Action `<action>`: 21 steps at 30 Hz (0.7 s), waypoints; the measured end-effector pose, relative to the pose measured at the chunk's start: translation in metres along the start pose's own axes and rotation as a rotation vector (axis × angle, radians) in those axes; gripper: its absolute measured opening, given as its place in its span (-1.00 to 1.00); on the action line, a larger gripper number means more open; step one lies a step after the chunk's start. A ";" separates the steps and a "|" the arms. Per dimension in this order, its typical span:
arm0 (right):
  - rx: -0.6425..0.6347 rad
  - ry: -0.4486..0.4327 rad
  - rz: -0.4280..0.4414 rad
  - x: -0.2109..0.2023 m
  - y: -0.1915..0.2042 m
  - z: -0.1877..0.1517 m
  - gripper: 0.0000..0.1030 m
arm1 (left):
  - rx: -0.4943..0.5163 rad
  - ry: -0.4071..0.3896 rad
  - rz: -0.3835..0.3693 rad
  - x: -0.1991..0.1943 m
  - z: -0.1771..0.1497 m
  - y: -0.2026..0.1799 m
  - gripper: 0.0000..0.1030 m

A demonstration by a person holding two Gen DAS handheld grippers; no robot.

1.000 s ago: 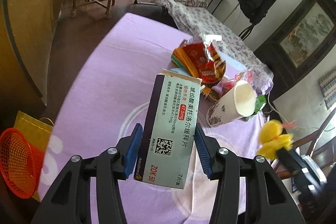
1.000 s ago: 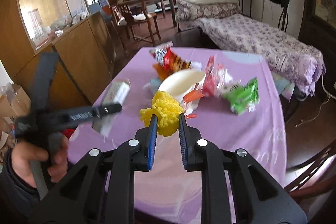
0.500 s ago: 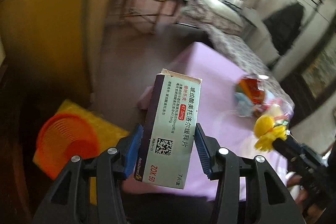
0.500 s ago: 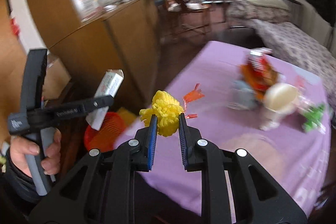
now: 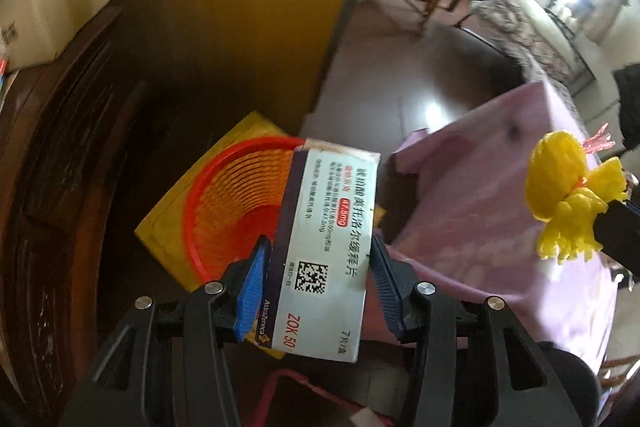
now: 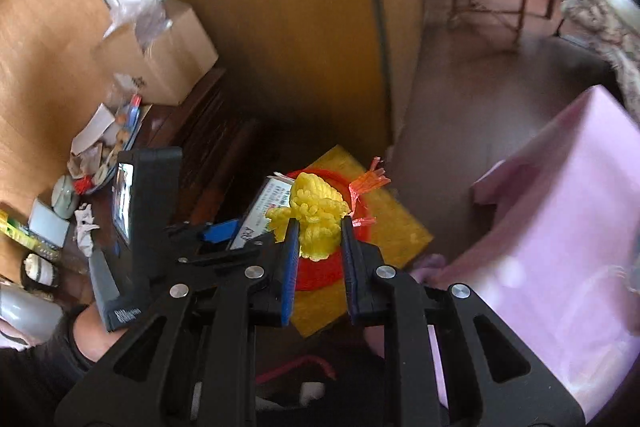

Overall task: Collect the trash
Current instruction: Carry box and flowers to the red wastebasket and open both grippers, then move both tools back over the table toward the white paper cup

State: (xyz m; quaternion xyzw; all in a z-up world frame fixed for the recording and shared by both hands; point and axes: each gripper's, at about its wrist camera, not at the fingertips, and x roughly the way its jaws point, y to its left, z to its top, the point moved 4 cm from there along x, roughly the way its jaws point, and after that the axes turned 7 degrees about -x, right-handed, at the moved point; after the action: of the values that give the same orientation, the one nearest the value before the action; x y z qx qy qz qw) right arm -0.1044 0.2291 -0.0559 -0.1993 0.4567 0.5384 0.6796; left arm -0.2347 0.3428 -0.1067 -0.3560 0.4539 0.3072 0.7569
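Observation:
My left gripper is shut on a white and purple medicine box, held over a red mesh basket that stands on the floor. My right gripper is shut on a yellow net wad with a red tag, also above the red basket. In the left wrist view the yellow wad hangs at the right, over the purple tablecloth. In the right wrist view the left gripper and its medicine box sit just left of the wad.
The basket rests on a yellow bag beside the purple-clothed table. A yellow cabinet stands behind it. A dark wooden unit at the left carries a cardboard box and clutter. A hand holds the left gripper.
Both grippers have swung from above the table down and left to the floor basket, each still holding its item. The basket has come from the frame's edge to directly beneath them.

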 end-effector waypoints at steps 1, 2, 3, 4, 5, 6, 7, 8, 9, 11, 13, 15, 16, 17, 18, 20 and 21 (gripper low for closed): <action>0.013 0.024 0.011 0.015 0.002 0.004 -0.58 | -0.016 0.008 0.009 0.005 0.002 0.009 -0.06; 0.020 0.035 0.019 0.020 0.004 0.003 -0.58 | -0.029 0.016 0.019 0.009 0.004 0.017 -0.06; 0.027 0.049 0.026 0.029 0.004 0.004 -0.58 | -0.038 0.020 0.026 0.012 0.002 0.024 -0.06; 0.035 0.066 0.035 0.041 0.006 0.006 -0.58 | -0.052 0.028 0.034 0.017 0.003 0.032 -0.06; 0.037 0.073 0.038 0.048 0.007 0.007 -0.58 | -0.062 0.033 0.039 0.020 0.004 0.038 -0.06; 0.039 0.083 0.044 0.055 0.009 0.008 -0.58 | -0.074 0.038 0.045 0.024 0.006 0.045 -0.06; 0.044 0.097 0.054 0.064 0.009 0.008 -0.57 | -0.082 0.042 0.049 0.028 0.007 0.045 -0.06; 0.052 0.110 0.060 0.072 0.009 0.009 -0.53 | -0.092 0.047 0.054 0.031 0.008 0.051 -0.06; 0.059 0.120 0.061 0.078 0.009 0.009 -0.53 | -0.101 0.050 0.058 0.035 0.008 0.054 -0.06; 0.068 0.141 0.075 0.089 0.009 0.010 -0.48 | -0.123 0.058 0.070 0.042 0.008 0.057 -0.06; 0.080 0.148 0.079 0.091 0.006 0.010 -0.24 | -0.132 0.066 0.073 0.045 0.007 0.061 -0.03; 0.092 0.134 0.070 0.092 0.004 0.010 0.07 | -0.135 0.075 0.090 0.047 0.006 0.064 0.03; 0.100 0.119 0.065 0.088 0.002 0.010 0.13 | -0.141 0.078 0.096 0.050 0.006 0.067 0.09; 0.102 0.115 0.066 0.088 0.002 0.010 0.13 | -0.147 0.078 0.100 0.049 0.005 0.068 0.10; 0.112 0.112 0.072 0.086 0.001 0.009 0.13 | -0.149 0.078 0.105 0.049 0.004 0.068 0.10; 0.132 0.102 0.074 0.084 -0.002 0.008 0.13 | -0.148 0.076 0.111 0.048 0.003 0.068 0.12; 0.138 0.092 0.072 0.080 -0.003 0.008 0.13 | -0.145 0.075 0.112 0.046 0.002 0.067 0.15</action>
State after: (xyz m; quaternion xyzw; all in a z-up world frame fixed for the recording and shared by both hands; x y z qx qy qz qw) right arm -0.0977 0.2781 -0.1196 -0.1600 0.5304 0.5199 0.6502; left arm -0.2679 0.3883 -0.1645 -0.3950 0.4777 0.3674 0.6934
